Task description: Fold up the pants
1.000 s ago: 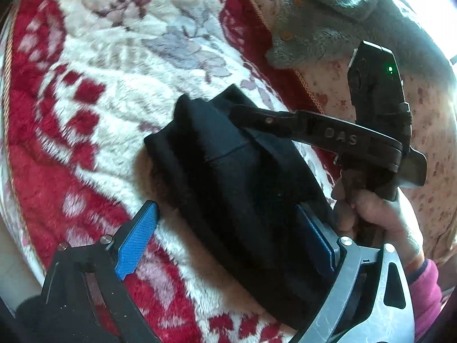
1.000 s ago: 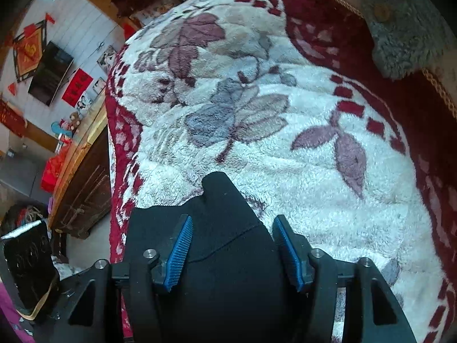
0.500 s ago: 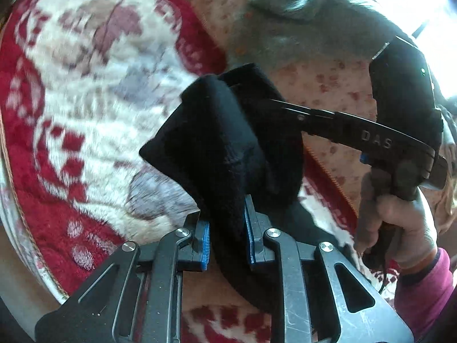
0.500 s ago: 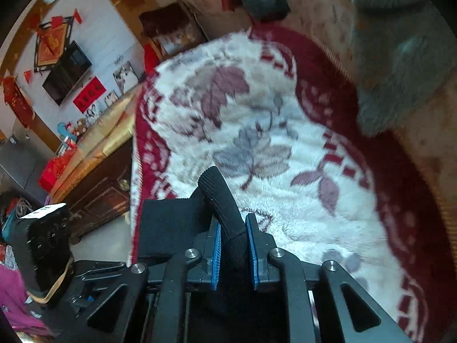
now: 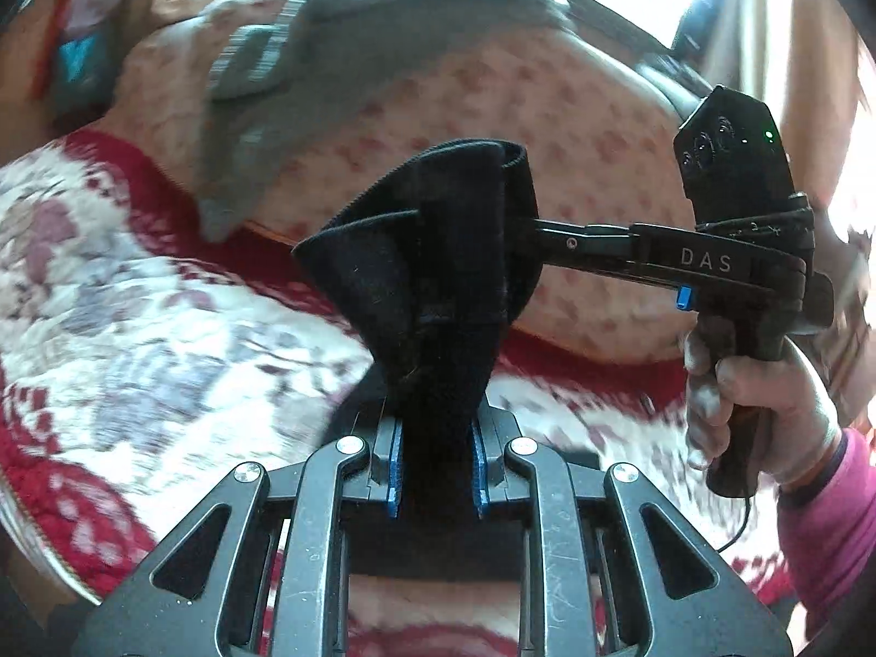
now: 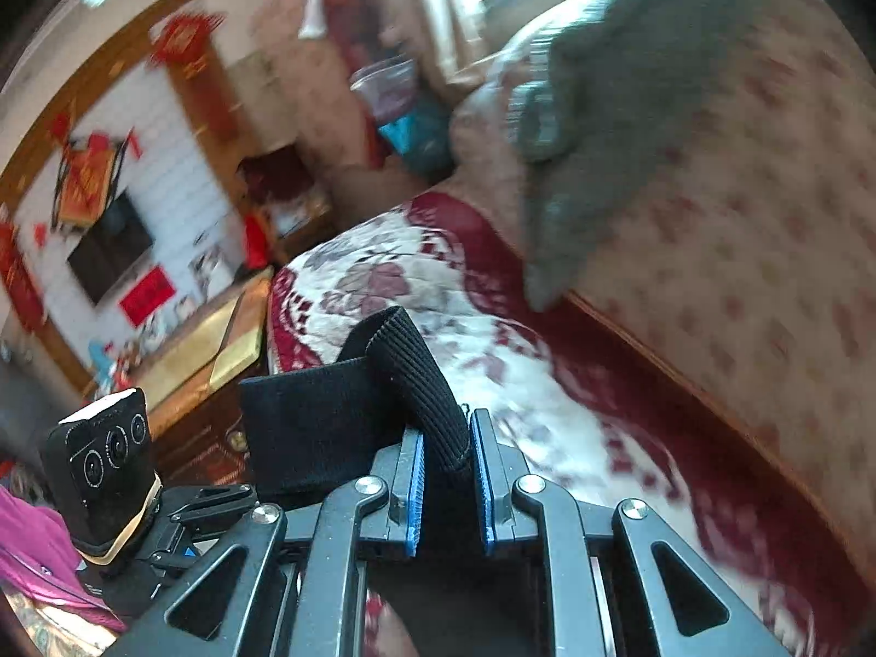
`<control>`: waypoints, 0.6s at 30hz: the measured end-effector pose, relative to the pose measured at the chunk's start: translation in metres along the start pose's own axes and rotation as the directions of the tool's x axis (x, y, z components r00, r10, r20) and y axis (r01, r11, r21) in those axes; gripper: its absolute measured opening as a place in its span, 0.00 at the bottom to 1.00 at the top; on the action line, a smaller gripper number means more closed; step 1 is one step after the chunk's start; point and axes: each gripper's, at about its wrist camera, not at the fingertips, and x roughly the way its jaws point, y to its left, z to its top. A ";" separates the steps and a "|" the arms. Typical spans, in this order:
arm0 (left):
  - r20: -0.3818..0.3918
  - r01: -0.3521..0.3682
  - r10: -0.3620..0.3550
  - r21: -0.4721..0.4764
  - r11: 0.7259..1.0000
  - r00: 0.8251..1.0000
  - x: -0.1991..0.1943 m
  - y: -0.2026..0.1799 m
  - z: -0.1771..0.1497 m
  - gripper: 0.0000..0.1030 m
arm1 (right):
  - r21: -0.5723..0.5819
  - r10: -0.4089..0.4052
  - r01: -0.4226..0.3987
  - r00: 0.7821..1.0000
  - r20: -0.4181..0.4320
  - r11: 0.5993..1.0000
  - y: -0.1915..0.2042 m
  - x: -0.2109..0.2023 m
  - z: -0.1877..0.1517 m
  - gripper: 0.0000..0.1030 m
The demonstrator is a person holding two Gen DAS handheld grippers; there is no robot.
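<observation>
Nearest, at the bottom centre of the left wrist view, my left claw point(image 5: 435, 460) is clamped on a bunched fold of the black pants point(image 5: 432, 284), its blue pads point(image 5: 395, 460) pressing the cloth from both sides. My right claw point(image 6: 446, 484), at the bottom centre of its own view, likewise pinches the ribbed edge of the pants point(image 6: 405, 378). Two grips on one edge let the garment hang between them, so I judge that the cloth is being raised clear of the bed to shake it flat or carry one end over for a fold. Above the pads the pants rise as a loose, twisted hump, off the blanket. At the right of the left view my right hand point(image 5: 766, 410) grips its handle, the claw's arm reaching left into the cloth. Beyond lies the red-and-white floral blanket point(image 5: 137, 339), blurred. Farthest, a grey fleece garment point(image 5: 339, 55) rests on a pale patterned cushion point(image 5: 591, 153).
</observation>
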 end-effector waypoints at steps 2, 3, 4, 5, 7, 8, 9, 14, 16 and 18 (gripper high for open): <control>-0.041 0.028 -0.026 0.051 0.998 0.999 0.013 -0.025 -0.017 0.17 | 0.068 -0.024 0.022 0.999 0.022 0.997 -0.015 -0.023 -0.029 0.15; -0.054 0.035 -0.031 0.068 0.997 0.998 0.017 -0.031 -0.022 0.17 | 0.107 -0.031 0.028 0.999 0.029 0.994 -0.023 -0.032 -0.044 0.15; -0.072 0.042 -0.035 0.096 0.994 0.997 0.024 -0.041 -0.030 0.17 | 0.156 -0.041 0.035 0.998 0.039 0.987 -0.032 -0.042 -0.064 0.15; -0.086 0.047 -0.037 0.119 0.992 0.996 0.029 -0.051 -0.039 0.17 | 0.189 -0.049 0.039 0.998 0.049 0.981 -0.038 -0.048 -0.079 0.15; -0.114 0.055 -0.037 0.160 0.986 0.993 0.043 -0.069 -0.056 0.17 | 0.257 -0.069 0.053 0.996 0.055 0.965 -0.052 -0.058 -0.111 0.15; -0.124 0.055 -0.034 0.169 0.984 0.992 0.048 -0.074 -0.060 0.17 | 0.291 -0.090 0.071 0.994 0.054 0.954 -0.060 -0.062 -0.127 0.15; -0.139 0.063 -0.039 0.172 0.983 0.990 0.055 -0.078 -0.066 0.17 | 0.324 -0.106 0.083 0.993 0.054 0.942 -0.069 -0.064 -0.141 0.15; -0.197 0.078 -0.041 0.180 0.981 0.980 0.073 -0.092 -0.085 0.18 | 0.423 -0.207 0.182 0.978 0.014 0.887 -0.097 -0.067 -0.193 0.15; -0.217 0.091 -0.053 0.167 0.982 0.975 0.071 -0.089 -0.085 0.18 | 0.467 -0.243 0.216 0.970 -0.004 0.857 -0.105 -0.071 -0.203 0.15; -0.232 0.107 -0.068 0.159 0.982 0.970 0.065 -0.083 -0.082 0.24 | 0.506 -0.271 0.233 0.962 0.003 0.830 -0.110 -0.082 -0.207 0.20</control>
